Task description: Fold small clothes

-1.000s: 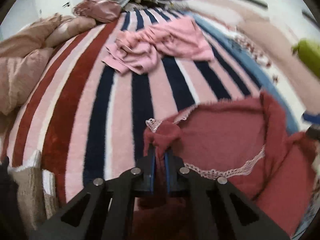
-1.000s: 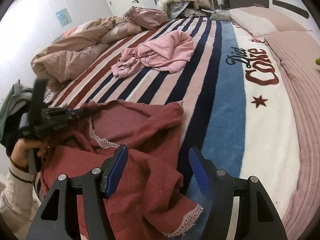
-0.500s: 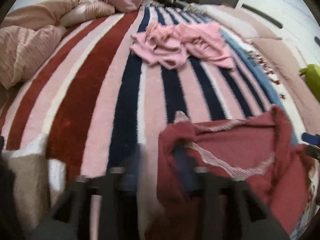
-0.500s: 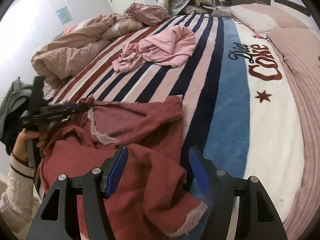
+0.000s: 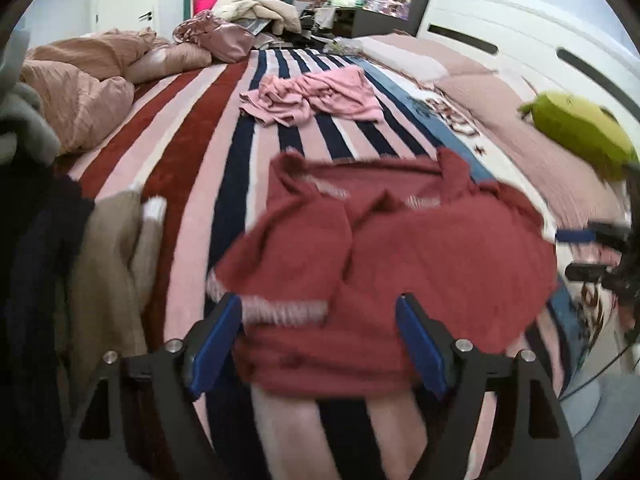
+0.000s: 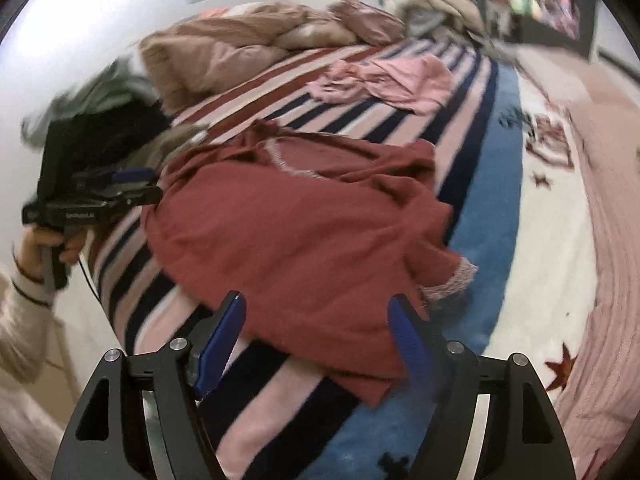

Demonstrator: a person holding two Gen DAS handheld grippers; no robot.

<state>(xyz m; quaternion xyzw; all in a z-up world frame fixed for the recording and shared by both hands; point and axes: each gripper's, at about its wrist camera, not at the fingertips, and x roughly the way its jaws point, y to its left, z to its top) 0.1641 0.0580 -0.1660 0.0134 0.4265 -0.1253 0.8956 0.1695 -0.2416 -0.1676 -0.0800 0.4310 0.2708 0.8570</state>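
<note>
Left wrist view: huge striped blanket [image 5: 188,184] covering the whole bed, red, pink, navy and white bands, with a blue band and lettering further right. Rumpled tan duvet [image 5: 80,80] heaped at the far left edge. White headboard [image 5: 520,40] off to the right, cluttered shelves behind, pretty blurry.

Next down in size: red top [image 5: 400,248], lying loose and bunched on the blanket at the near edge, lacy trim showing along neckline and hem. Not gripped by anything. Same top in the right wrist view [image 6: 300,240], spread in a lumpy heap with a cuff poking out on the right.

Pink top [image 5: 316,96] crumpled further up the bed, well apart from the red one. Beige garment [image 5: 108,264] draped over the near left edge. Green thing [image 5: 580,132] by the pillows, can't tell what exactly.

Left gripper [image 5: 318,336]: jaws wide apart and opening, red fabric visible between them but pads not pressing on it. Also seen from the right wrist view [image 6: 132,186], held in a hand [image 6: 44,244] with a cream sleeve, just beside the top's left edge.

Right gripper [image 6: 316,336]: jaws apart and opening too, hovering over the near hem, nothing clamped.
</note>
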